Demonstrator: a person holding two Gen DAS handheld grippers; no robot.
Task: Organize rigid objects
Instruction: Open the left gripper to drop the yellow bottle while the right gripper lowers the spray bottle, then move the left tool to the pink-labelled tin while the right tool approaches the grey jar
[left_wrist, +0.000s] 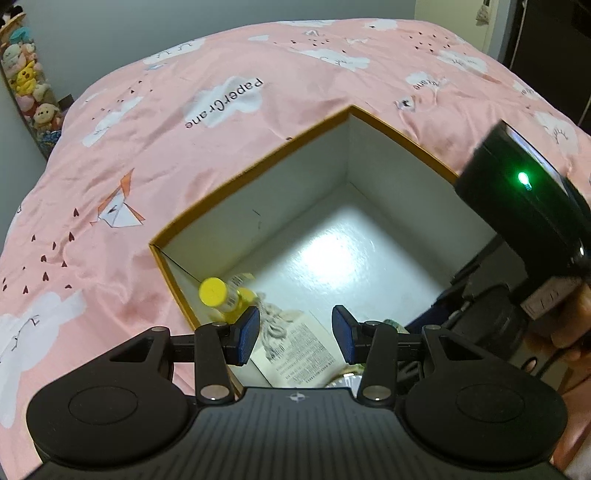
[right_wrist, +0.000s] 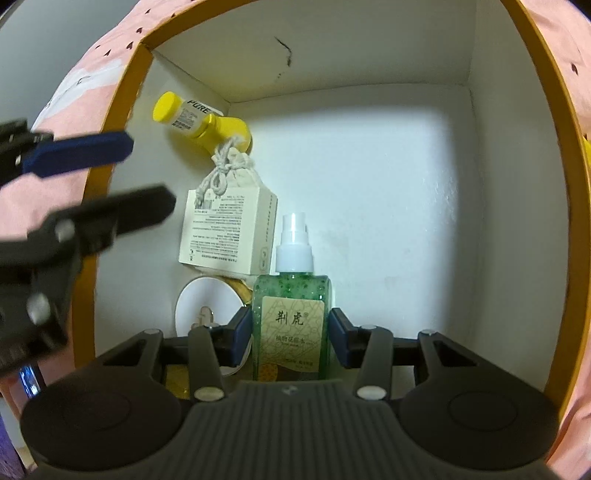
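An orange-rimmed box (left_wrist: 258, 162) with white walls sits open on the bed. My right gripper (right_wrist: 290, 338) is lowered inside it, shut on an upright green spray bottle (right_wrist: 291, 291) with a white pump top. My left gripper (left_wrist: 295, 326) hangs open over the box's near left corner, nothing between its blue pads; in the right wrist view the left gripper (right_wrist: 149, 175) is at the left, above the box rim (right_wrist: 110, 155). A yellow-capped bottle (right_wrist: 199, 118) lies in the far corner, also seen as the yellow bottle (left_wrist: 221, 295).
A drawstring pouch (right_wrist: 225, 170), a white printed carton (right_wrist: 229, 236) and a round white compact (right_wrist: 207, 299) lie along the box's left wall. The box floor (right_wrist: 388, 206) to the right is bare. A pink cloud-print bedcover (left_wrist: 147, 147) surrounds the box. Plush toys (left_wrist: 29, 85) stand far left.
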